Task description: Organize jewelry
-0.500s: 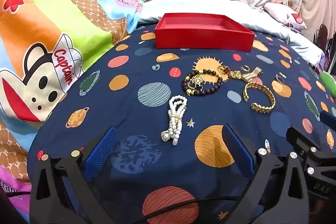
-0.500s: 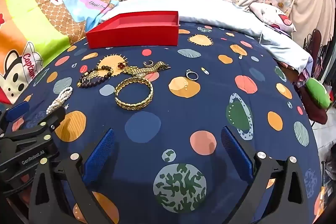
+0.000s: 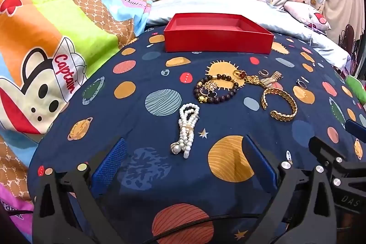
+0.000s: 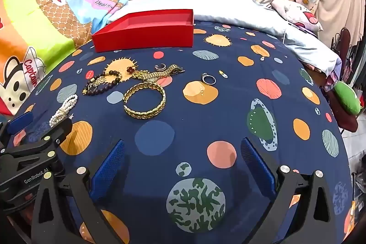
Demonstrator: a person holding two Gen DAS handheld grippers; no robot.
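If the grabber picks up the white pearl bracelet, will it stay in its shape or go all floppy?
Probably floppy. The pearl bracelet lies bunched in loose loops on the planet sheet, so its strands would likely dangle from the pinch. The round, shiny beads may slip between the left gripper's pads. It looks small, so it is probably light to lift.

Bed (image 3: 160,175), planet-print sheet: red box (image 3: 218,41) at 12 o'clock; pearl bracelet (image 3: 186,129), bead bracelet (image 3: 216,89), gold bangle (image 3: 280,104) centre; ring (image 4: 208,79) at 3 o'clock.
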